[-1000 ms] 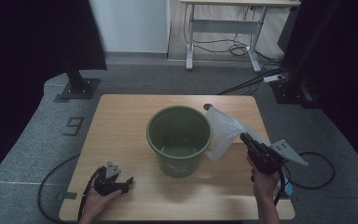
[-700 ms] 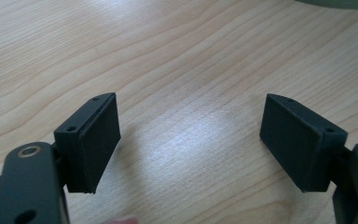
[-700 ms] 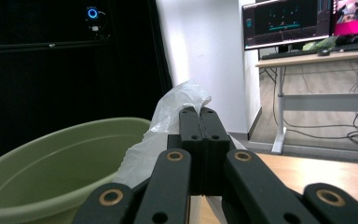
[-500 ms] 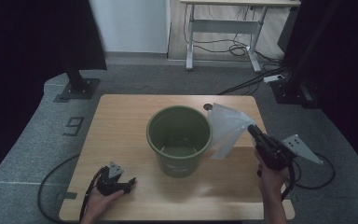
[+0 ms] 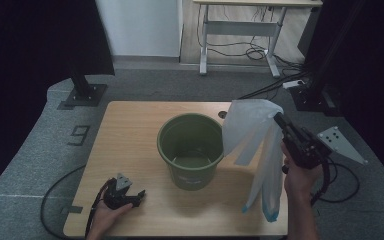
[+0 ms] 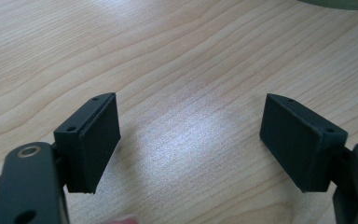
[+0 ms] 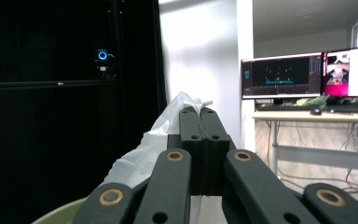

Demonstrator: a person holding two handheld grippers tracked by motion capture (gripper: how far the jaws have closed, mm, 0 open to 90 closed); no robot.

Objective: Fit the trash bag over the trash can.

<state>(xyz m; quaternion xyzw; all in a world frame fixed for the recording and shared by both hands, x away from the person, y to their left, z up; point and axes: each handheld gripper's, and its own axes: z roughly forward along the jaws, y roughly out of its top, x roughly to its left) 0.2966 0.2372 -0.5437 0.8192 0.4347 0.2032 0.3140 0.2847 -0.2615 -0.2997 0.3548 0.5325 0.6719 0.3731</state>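
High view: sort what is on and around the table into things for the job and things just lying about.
For the job:
plastic bag, pinched in the right gripper
green bucket
left gripper, open on the table

Lying about:
desk
floor cables

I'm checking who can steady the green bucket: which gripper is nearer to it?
Right, narrowly. The right gripper holds a white plastic bag up just beside the green bucket rim. The left gripper rests open on the table, off the bucket's near-left side.
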